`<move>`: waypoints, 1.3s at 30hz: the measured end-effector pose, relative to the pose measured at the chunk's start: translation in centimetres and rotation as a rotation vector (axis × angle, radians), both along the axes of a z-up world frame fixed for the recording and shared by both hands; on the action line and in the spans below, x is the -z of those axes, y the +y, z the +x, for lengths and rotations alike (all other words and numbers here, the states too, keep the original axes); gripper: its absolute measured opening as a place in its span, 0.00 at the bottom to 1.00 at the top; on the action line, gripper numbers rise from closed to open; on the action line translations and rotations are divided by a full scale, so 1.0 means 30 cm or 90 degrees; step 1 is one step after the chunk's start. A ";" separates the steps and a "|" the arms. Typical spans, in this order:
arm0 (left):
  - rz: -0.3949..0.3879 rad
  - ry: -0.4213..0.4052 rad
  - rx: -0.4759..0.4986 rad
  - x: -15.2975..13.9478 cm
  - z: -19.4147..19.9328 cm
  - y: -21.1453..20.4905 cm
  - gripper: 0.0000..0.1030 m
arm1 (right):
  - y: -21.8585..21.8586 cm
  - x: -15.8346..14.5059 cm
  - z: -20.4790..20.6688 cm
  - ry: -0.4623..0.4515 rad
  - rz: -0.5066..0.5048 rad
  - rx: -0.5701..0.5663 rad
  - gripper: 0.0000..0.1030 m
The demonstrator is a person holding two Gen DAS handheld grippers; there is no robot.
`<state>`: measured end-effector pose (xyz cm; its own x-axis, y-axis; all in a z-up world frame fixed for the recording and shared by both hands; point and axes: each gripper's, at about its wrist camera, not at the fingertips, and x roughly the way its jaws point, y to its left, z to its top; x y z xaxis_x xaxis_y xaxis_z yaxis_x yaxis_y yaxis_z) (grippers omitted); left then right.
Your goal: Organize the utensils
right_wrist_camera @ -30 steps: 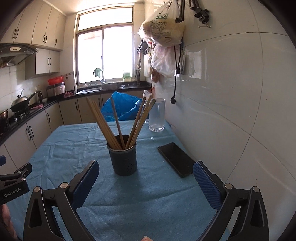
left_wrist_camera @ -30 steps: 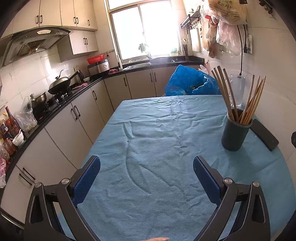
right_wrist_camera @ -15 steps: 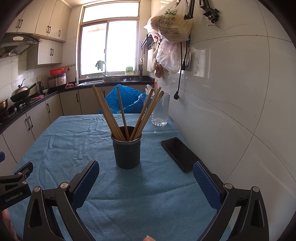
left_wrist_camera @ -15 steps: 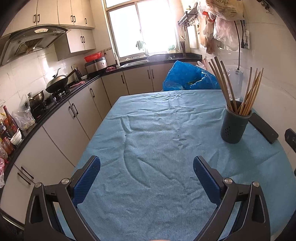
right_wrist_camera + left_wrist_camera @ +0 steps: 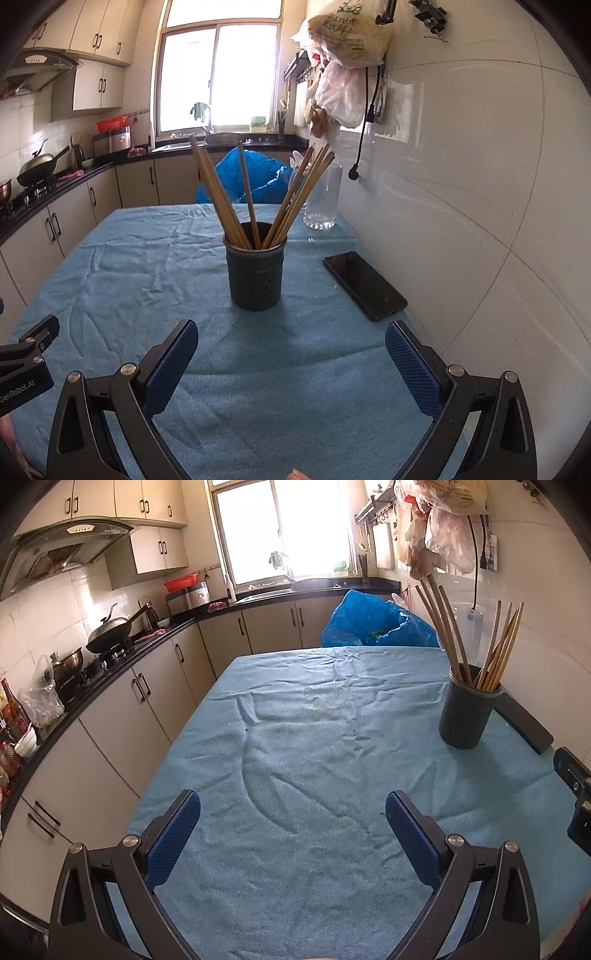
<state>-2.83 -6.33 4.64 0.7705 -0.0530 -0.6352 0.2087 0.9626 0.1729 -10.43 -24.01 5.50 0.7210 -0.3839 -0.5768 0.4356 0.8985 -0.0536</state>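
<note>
A dark grey utensil holder stands upright on the blue tablecloth, with several wooden chopsticks fanned out inside it. It also shows at the right in the left wrist view, with its chopsticks. My right gripper is open and empty, just in front of the holder. My left gripper is open and empty over the cloth, well left of the holder. Part of the right gripper's body shows at the right edge of the left wrist view.
A black phone lies right of the holder near the tiled wall. A clear glass stands behind it. A blue plastic bag sits at the table's far end. Kitchen cabinets and a stove with a wok run along the left.
Both grippers have drawn back and tilted up slightly; the holder sits farther from the left gripper and lower in the right view. Both jaws stayed open.
</note>
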 end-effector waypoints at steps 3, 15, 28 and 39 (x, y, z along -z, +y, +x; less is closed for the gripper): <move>-0.001 0.004 -0.004 0.010 0.001 0.009 0.97 | 0.011 0.011 0.003 0.005 0.001 -0.004 1.00; -0.001 0.022 -0.002 0.040 -0.002 0.013 0.97 | 0.020 0.052 0.018 0.028 0.002 -0.010 1.00; 0.005 0.031 0.006 0.066 -0.015 -0.006 0.97 | 0.014 0.087 0.013 0.044 0.014 -0.009 1.00; 0.012 0.032 0.012 0.076 -0.029 -0.019 0.97 | -0.002 0.110 0.011 0.049 0.028 -0.005 1.00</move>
